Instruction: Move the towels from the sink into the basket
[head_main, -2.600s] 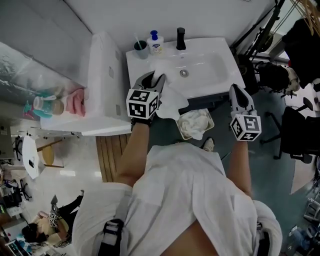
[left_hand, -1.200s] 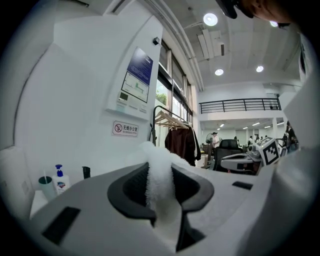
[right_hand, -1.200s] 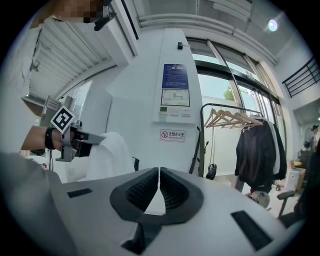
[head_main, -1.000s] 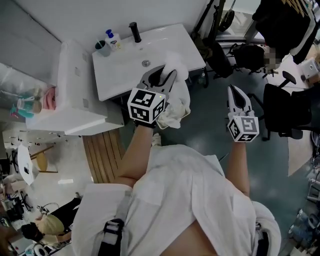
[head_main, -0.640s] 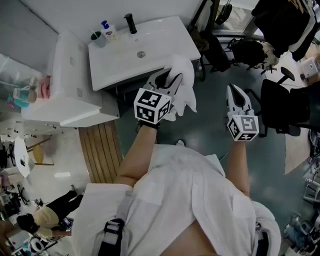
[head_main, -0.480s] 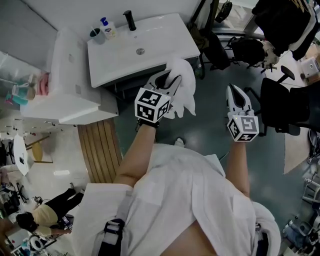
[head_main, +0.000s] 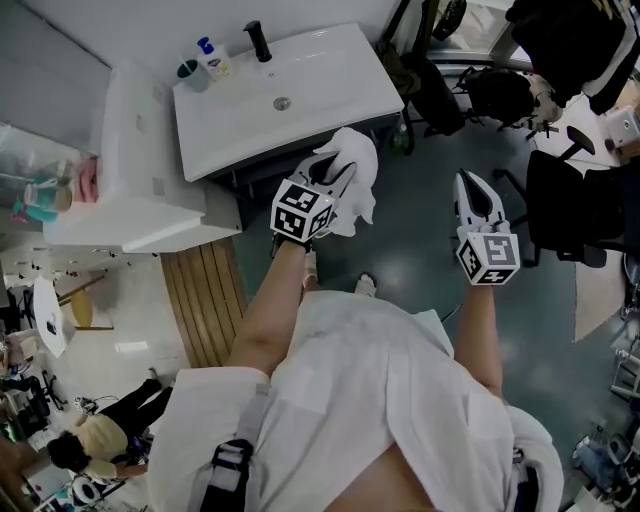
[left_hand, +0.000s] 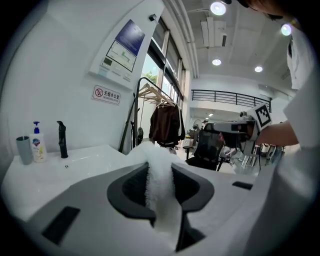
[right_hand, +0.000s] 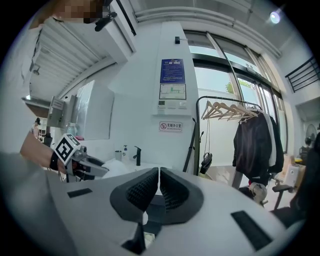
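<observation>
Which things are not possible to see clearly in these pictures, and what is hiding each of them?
Basket: found in no view; in the head view the person's shirt covers much of the floor.
Towel: head view, part of it is behind the left gripper; left gripper view, only a strip between the jaws shows.
Wall sign: left gripper view, its print is too small to read.

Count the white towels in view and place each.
1: the white towel, pinched in the left gripper, just off the sink front. Others may lie out of frame.
</observation>
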